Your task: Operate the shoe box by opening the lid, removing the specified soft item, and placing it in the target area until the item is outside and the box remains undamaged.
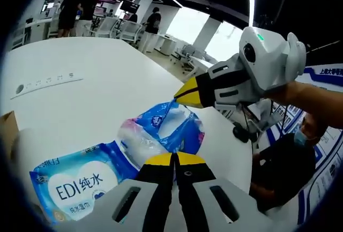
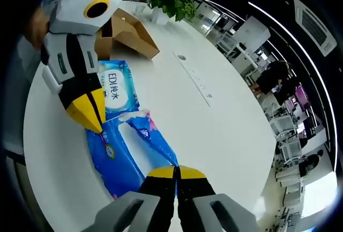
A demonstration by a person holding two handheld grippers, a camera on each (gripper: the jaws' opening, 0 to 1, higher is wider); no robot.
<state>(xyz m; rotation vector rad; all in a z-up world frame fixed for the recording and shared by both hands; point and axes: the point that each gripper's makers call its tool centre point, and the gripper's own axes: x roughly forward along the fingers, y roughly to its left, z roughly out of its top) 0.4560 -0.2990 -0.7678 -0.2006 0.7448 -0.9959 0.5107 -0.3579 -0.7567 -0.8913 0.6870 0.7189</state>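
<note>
A soft blue plastic packet (image 1: 166,133) with white and pink print lies stretched over the white table (image 1: 107,82). My left gripper (image 1: 174,159) is shut on its near edge. My right gripper (image 1: 179,99) comes in from the right and pinches the far corner. In the right gripper view the same packet (image 2: 115,157) runs from my right gripper (image 2: 176,172), shut on one end, up to my left gripper (image 2: 92,120), shut on the other. The open brown shoe box (image 2: 126,34) stands behind, and its corner (image 1: 8,130) shows at the left edge.
A blue wet-wipes pack (image 1: 75,186) lies flat by the packet, between it and the box (image 2: 115,90). A potted plant (image 2: 171,1) stands beyond the box. A cable strip (image 2: 193,76) crosses the table (image 2: 225,130). A person's arm (image 1: 316,100) holds the right gripper. People stand far off (image 1: 153,23).
</note>
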